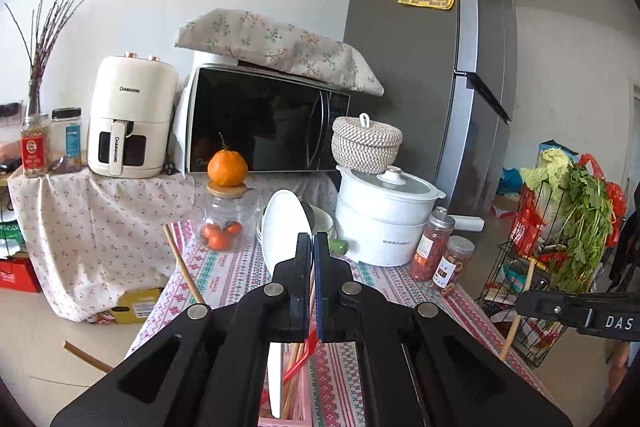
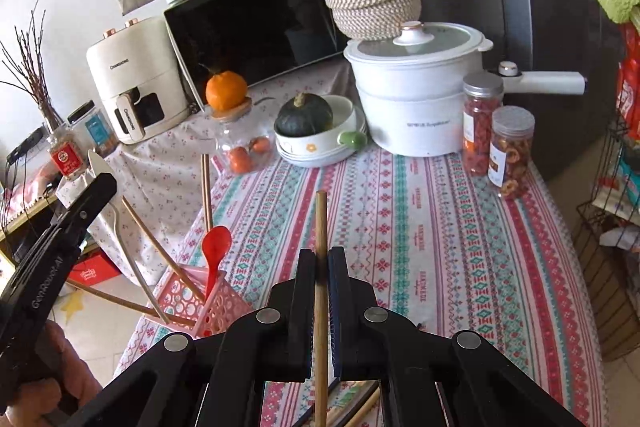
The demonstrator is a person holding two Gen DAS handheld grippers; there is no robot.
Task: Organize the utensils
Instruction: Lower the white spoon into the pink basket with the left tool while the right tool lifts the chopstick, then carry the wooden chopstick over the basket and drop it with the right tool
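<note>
My right gripper (image 2: 320, 259) was pressed together on a wooden chopstick (image 2: 320, 223), which stood nearly upright between the pads, its top above the fingertips. I judged that hold sensible, since a stick carried on end can drop straight into the pink basket (image 2: 188, 301), which sat to the left of that gripper at the table's near edge. My left gripper (image 1: 312, 247) hung directly over the basket with its jaws together, apparently pinching a white spoon (image 1: 286, 227); the bowl rose past the fingertips and the handle trailed down toward the basket's mouth. How firmly the pads bit I could not tell. Inside the basket a red spoon (image 2: 216, 243) stood bowl up, and several chopsticks (image 2: 160, 251) leaned out over its left side. The basket itself looked tipped, so I thought another long piece might tilt it further. A few more sticks (image 2: 360, 411) lay on the striped tablecloth (image 2: 440, 227) to the basket's right, under my right gripper, and not yet sorted. The white pot (image 2: 416, 99) and the bowl with a squash (image 2: 320, 143) stood well beyond the basket, clear of the work.
</note>
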